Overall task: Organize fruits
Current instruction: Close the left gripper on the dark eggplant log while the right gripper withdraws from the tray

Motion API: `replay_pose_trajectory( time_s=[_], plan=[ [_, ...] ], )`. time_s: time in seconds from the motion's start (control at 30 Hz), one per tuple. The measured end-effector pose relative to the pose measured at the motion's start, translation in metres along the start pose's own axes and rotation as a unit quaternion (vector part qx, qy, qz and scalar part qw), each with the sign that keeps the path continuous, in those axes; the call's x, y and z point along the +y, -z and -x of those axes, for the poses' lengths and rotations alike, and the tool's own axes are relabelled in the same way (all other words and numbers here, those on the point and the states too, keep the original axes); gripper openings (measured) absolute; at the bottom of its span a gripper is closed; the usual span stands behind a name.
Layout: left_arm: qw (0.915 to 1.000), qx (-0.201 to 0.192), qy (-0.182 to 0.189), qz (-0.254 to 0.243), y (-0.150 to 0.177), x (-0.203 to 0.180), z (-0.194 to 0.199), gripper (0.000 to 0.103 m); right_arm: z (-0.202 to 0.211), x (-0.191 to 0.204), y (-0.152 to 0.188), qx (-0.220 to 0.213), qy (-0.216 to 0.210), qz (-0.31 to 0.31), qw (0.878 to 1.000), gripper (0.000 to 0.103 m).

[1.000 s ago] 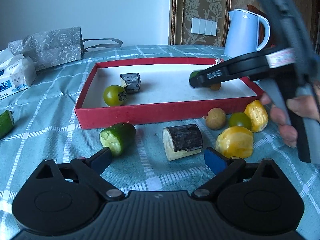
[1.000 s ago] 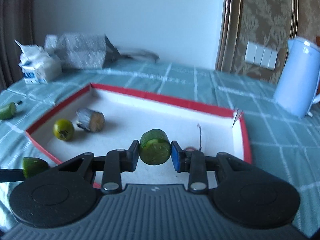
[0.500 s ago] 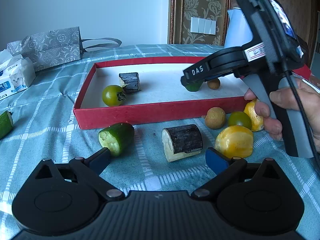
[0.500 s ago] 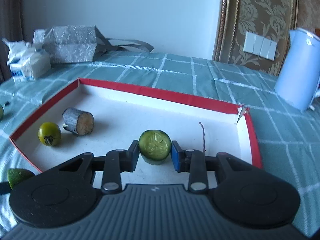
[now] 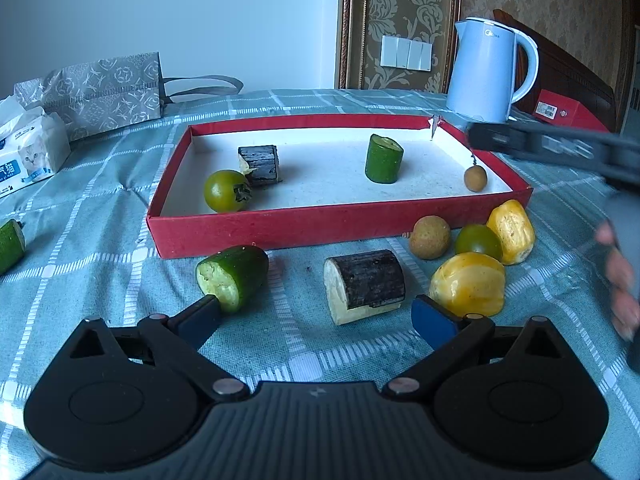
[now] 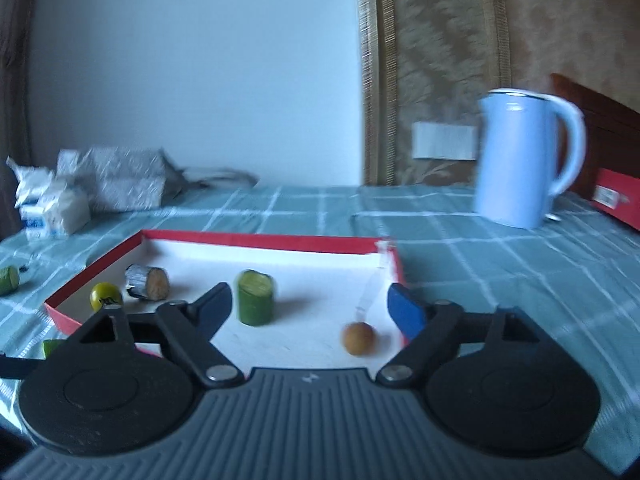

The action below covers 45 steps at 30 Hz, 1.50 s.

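Observation:
A red tray (image 5: 280, 228) (image 6: 256, 239) holds a green cucumber piece (image 5: 383, 159) (image 6: 255, 298) standing upright, a green tomato (image 5: 226, 191), a dark eggplant piece (image 5: 260, 164) and a small brown longan (image 5: 475, 178) (image 6: 359, 339). In front of the tray lie a cucumber piece (image 5: 234, 276), an eggplant piece (image 5: 366, 286), two yellow fruits (image 5: 468, 284), a longan (image 5: 430, 237) and a green tomato (image 5: 478, 240). My left gripper (image 5: 316, 314) is open and empty, low over the cloth before these. My right gripper (image 6: 308, 308) is open and empty, above the tray's near right side; it shows blurred in the left wrist view (image 5: 552, 148).
A blue kettle (image 5: 486, 70) stands behind the tray at the right. A grey gift bag (image 5: 104, 92) and a tissue pack (image 5: 28, 152) are at the back left. Another cucumber piece (image 5: 10, 244) lies at the far left. A red box (image 5: 564, 114) is by the kettle.
My right gripper has opened, left the cucumber piece standing in the tray, and drawn back up and to the right. My left gripper has not moved.

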<state>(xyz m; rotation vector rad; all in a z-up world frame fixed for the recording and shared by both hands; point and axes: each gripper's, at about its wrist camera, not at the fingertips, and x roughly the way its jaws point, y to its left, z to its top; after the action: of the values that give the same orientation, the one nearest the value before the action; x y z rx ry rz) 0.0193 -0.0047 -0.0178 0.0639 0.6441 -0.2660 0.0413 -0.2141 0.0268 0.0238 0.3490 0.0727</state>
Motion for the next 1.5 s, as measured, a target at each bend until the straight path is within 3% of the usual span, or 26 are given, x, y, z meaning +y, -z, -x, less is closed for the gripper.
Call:
replay_pose_trajectory(
  time_s=[0.2, 0.33, 0.63, 0.77, 1.5],
  plan=[
    [1.0, 0.0, 0.0, -0.001, 0.0, 0.0, 0.0, 0.102, 0.038, -0.027, 0.021, -0.049, 0.055, -0.031, 0.997, 0.091],
    [1.0, 0.001, -0.002, -0.002, 0.0, -0.001, 0.0, 0.102, 0.039, -0.033, 0.027, -0.019, 0.076, -0.025, 0.997, 0.091],
    [0.9995, -0.008, 0.003, 0.032, -0.002, 0.009, 0.003, 0.102, 0.032, -0.036, 0.03, 0.014, 0.069, -0.035, 0.997, 0.092],
    [0.9992, -0.011, 0.008, 0.038, -0.003, 0.007, 0.003, 0.102, 0.031, -0.039, 0.031, 0.022, 0.079, -0.047, 0.995, 0.102],
    [0.9981, -0.039, -0.02, 0.044, -0.005, -0.011, 0.004, 0.101, 0.03, -0.04, 0.031, 0.029, 0.08, -0.048, 0.995, 0.103]
  ],
)
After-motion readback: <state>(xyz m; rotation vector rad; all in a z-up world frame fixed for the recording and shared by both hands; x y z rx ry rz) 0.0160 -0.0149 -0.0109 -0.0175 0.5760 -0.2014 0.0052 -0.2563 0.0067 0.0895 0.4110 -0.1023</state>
